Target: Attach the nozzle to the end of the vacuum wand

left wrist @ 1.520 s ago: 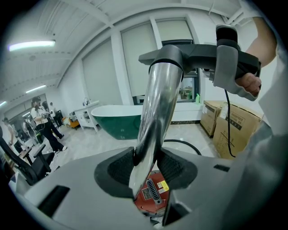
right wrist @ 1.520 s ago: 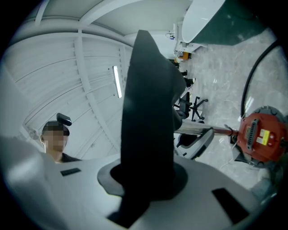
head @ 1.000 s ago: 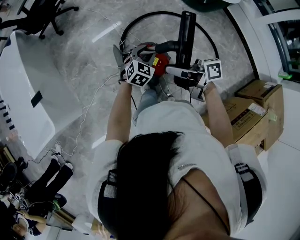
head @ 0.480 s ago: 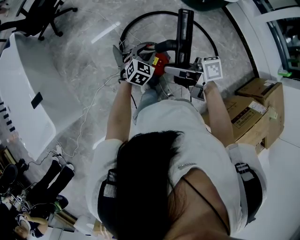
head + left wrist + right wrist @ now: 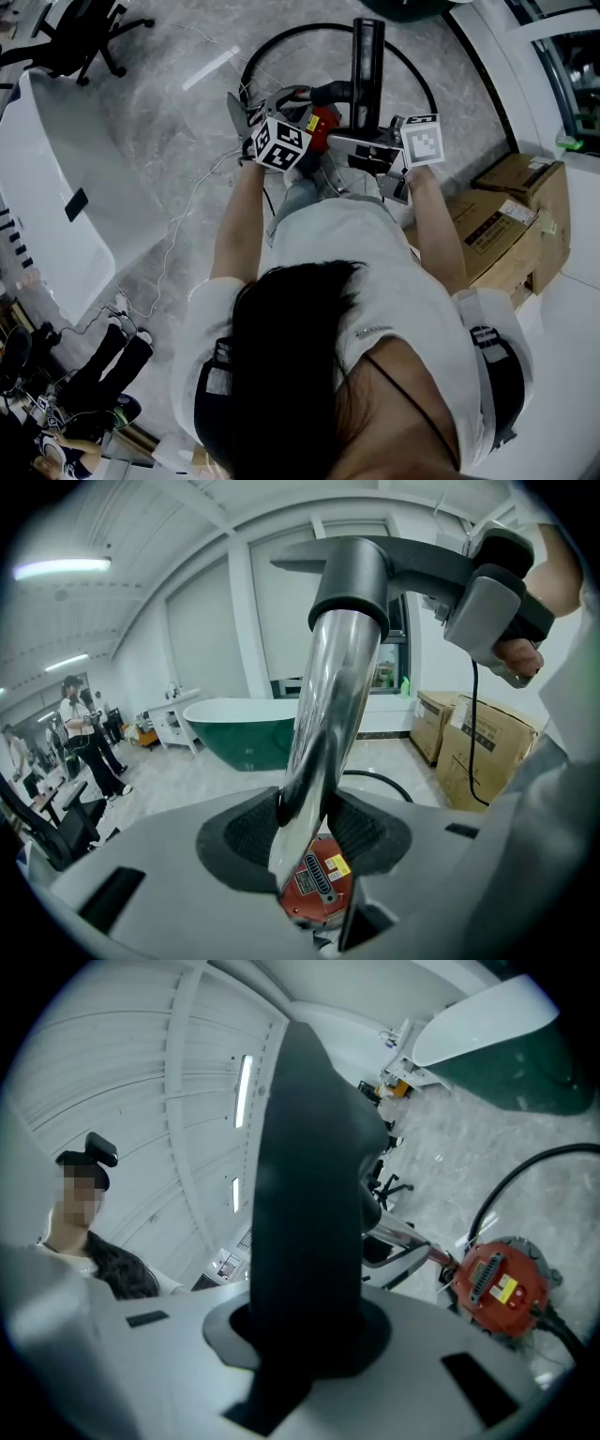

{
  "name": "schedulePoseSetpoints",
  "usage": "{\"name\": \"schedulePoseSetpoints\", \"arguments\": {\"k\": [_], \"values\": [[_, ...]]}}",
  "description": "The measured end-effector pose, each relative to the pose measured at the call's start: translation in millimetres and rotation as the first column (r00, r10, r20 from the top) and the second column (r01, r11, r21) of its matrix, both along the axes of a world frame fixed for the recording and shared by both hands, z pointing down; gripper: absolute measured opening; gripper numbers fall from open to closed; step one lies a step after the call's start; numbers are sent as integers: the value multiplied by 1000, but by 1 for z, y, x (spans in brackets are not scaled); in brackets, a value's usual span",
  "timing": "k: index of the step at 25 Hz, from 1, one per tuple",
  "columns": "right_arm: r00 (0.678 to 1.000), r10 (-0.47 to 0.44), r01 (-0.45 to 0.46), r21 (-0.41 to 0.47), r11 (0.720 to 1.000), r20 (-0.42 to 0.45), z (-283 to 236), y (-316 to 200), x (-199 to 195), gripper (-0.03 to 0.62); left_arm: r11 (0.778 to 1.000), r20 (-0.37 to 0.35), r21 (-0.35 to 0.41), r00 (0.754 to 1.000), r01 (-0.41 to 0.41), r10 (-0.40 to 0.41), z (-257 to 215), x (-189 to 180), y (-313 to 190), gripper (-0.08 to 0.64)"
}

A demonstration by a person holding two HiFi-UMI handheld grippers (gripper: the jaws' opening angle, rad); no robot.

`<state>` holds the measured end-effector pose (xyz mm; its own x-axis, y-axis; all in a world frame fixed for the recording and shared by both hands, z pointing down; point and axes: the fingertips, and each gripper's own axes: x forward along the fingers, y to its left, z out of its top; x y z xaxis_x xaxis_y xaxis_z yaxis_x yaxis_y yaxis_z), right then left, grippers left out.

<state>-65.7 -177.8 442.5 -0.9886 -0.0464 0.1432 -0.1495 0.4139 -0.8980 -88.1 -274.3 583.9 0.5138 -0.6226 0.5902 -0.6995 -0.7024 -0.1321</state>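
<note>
Flanking the marble floor [image 5: 187, 141] stand a green bathtub [image 5: 248, 733] and cardboard boxes [image 5: 520, 220]

The grey marbled floor [image 5: 178, 122] carries everything; a red vacuum body [image 5: 323, 127] sits on it in front of the person, with its black hose [image 5: 272, 42] looped in a wide ring beyond; a thin white cable [image 5: 173, 239] trails leftward; a white bathtub [image 5: 47, 178] stands at the left, an office chair [image 5: 89, 42] above it; cardboard boxes [image 5: 516, 220] stand at the right.
</note>
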Motion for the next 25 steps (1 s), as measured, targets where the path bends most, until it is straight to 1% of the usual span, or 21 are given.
{"name": "schedulePoseSetpoints", "arguments": {"k": [3,10,18,25], "values": [[1000,-1,2,23,1000,-25,0,0,-2,66,1000,-5,-3,1000,8,-8,-1,-1,-1,161],[996,-5,12,86,996,-84,6,4,-9,66,1000,-12,-15,1000,-1,1,-2,-7,2,161],[986,9,19,166,986,-168,14,2,-11,66,1000,-22,-21,1000,-13,13,-2,-8,1,161],[979,25,21,221,975,-201,18,2,-11,66,999,-30,-36,999,-18,17,-2,-7,1,163]]}}
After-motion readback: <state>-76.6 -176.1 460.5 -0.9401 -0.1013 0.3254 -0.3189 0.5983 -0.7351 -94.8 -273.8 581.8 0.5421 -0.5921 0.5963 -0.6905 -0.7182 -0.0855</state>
